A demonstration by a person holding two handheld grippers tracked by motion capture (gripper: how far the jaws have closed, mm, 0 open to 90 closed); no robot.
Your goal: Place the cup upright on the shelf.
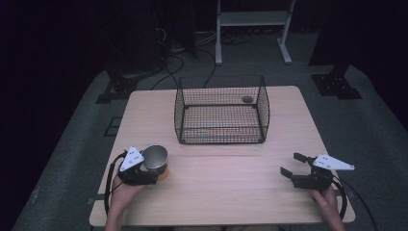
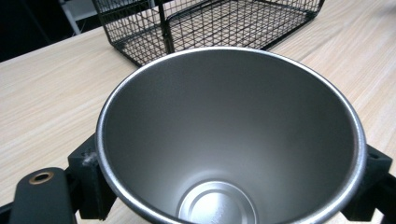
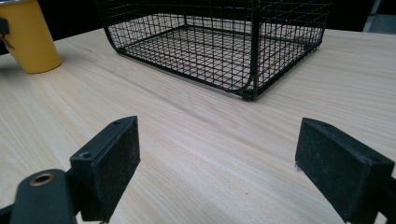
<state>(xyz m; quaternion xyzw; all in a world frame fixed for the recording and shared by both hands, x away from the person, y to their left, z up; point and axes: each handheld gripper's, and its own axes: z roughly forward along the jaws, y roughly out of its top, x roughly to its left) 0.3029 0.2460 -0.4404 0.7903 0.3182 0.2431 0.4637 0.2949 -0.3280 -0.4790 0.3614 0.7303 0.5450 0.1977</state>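
Observation:
A cup [image 1: 155,158], steel inside and yellow outside, stands upright near the table's front left corner. My left gripper [image 1: 155,169] is shut on it, one black pad pressed against each side of its wall. The left gripper view looks down into the cup [image 2: 229,140] from just above its rim, with my left gripper [image 2: 231,172] clamped around it. The right gripper view has the yellow cup [image 3: 29,39] at its far left. My right gripper [image 1: 290,163] rests near the front right of the table, open, nothing between its jaws [image 3: 233,158].
A black wire basket [image 1: 219,127] stands at the middle back of the wooden table [image 1: 231,192], open at the top, with a small dark round thing [image 1: 247,99] at its far side. Beyond the table are dark stands and cables on the floor.

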